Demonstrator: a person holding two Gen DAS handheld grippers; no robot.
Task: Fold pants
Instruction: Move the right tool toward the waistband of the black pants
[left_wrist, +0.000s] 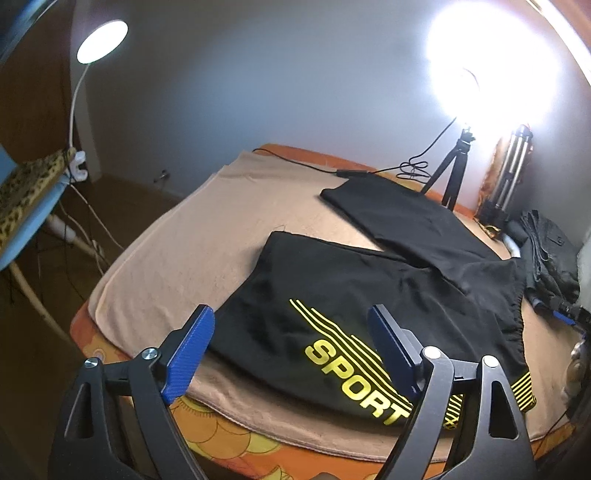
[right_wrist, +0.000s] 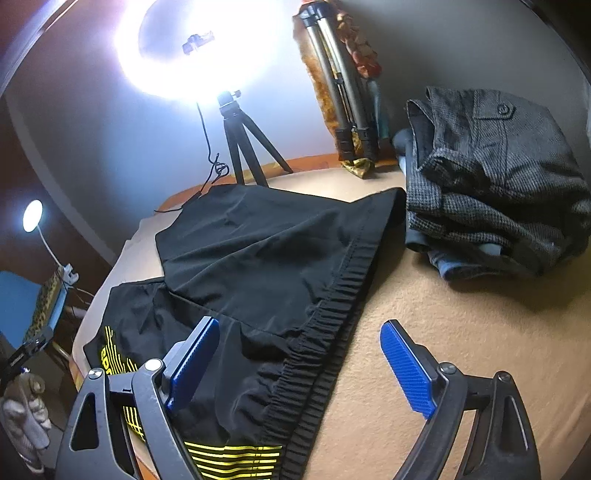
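Black pants (left_wrist: 332, 291) with a yellow SPORT print (left_wrist: 354, 376) lie on a beige towel (left_wrist: 177, 258); one leg is folded over near me, the other reaches toward the far tripod. My left gripper (left_wrist: 291, 343) is open above the printed leg, touching nothing. In the right wrist view the pants (right_wrist: 266, 266) show their gathered elastic waistband (right_wrist: 317, 350). My right gripper (right_wrist: 299, 354) is open, its jaws either side of the waistband without gripping it.
A pile of folded grey and denim clothes (right_wrist: 491, 184) lies at the right. A black mini tripod with ring light (right_wrist: 240, 147), its cable (left_wrist: 369, 171) and a silver tripod (right_wrist: 343, 96) stand at the far edge. A desk lamp (left_wrist: 101, 40) stands left.
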